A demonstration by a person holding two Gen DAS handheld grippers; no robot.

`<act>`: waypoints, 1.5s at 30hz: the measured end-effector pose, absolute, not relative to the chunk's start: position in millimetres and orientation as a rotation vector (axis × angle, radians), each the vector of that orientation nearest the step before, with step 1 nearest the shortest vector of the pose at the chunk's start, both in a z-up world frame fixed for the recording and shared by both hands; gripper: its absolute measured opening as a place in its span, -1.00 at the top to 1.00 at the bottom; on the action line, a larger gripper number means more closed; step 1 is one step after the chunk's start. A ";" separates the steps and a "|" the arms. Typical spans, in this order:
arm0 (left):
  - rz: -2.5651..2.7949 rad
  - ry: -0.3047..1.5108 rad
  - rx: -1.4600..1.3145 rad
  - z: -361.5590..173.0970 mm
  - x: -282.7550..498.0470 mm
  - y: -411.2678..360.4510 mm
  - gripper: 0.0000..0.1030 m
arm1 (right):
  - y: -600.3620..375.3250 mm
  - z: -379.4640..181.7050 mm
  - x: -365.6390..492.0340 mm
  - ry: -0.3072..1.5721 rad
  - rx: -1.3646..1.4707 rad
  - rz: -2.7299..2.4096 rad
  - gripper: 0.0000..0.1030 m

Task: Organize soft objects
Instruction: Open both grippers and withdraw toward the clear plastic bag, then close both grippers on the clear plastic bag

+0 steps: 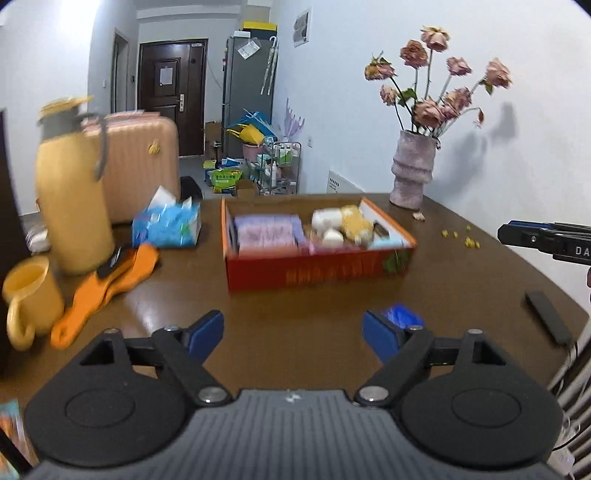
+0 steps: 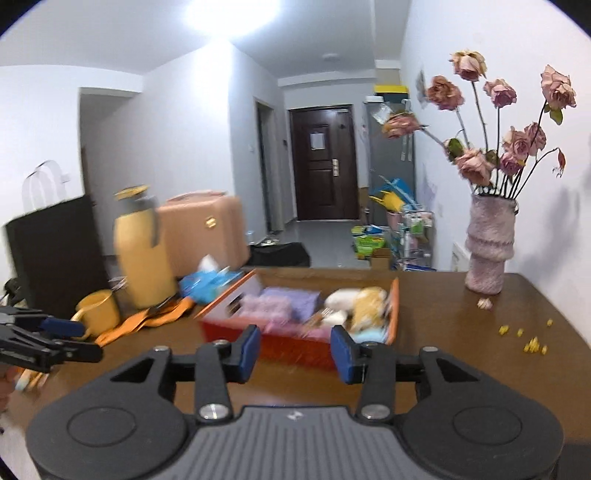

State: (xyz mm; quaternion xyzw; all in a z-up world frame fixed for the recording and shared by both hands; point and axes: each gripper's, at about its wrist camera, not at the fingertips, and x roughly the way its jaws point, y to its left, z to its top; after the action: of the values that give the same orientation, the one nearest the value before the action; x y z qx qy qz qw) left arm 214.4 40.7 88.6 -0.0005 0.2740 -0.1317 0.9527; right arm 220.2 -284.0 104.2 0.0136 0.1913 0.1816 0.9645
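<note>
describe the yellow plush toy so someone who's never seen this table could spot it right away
On the brown table sits an open orange-red box, in front of the vase of dried roses. The yellow plush toy lies in the box's right half, beside white soft pieces and right of the purple folded cloth. It is the only fuzzy yellow thing inside the box.

White walls (image 2: 184, 147) and a bright ceiling light (image 2: 232, 11) frame a dark door (image 1: 171, 96) down the hallway.
</note>
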 end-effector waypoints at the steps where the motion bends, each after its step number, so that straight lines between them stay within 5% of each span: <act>1: -0.270 0.556 0.003 76.5 195.6 43.1 -0.67 | -281.3 95.2 205.2 0.387 0.034 0.377 0.06; 11: -0.189 0.438 -0.032 23.8 67.7 83.3 -0.71 | -242.8 22.9 80.4 0.436 0.091 0.416 -0.08; 27: -0.222 0.499 -0.297 -11.7 133.8 121.1 -0.24 | -151.8 -7.0 159.3 0.523 0.200 0.593 -0.08; 32: -0.295 0.554 -0.327 -23.7 168.2 122.1 -0.22 | -126.6 -22.2 208.0 0.592 0.252 0.608 -0.07; 34: -0.322 0.586 -0.336 -29.7 182.4 123.4 -0.17 | -119.8 -28.6 224.3 0.632 0.284 0.627 0.13; 39: -0.424 0.653 -0.398 -40.0 208.9 126.2 0.50 | -112.3 -45.0 249.2 0.726 0.348 0.654 0.75; 45: -0.470 0.653 -0.395 -41.8 217.7 115.7 0.56 | -114.2 -52.2 253.8 0.759 0.310 0.603 0.92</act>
State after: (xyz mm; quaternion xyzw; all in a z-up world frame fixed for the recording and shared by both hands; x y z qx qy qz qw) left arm 217.7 115.7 -41.8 -0.1908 0.3156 -0.2274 0.9013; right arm 253.8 -114.2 -52.2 0.1482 0.3633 0.2887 0.8733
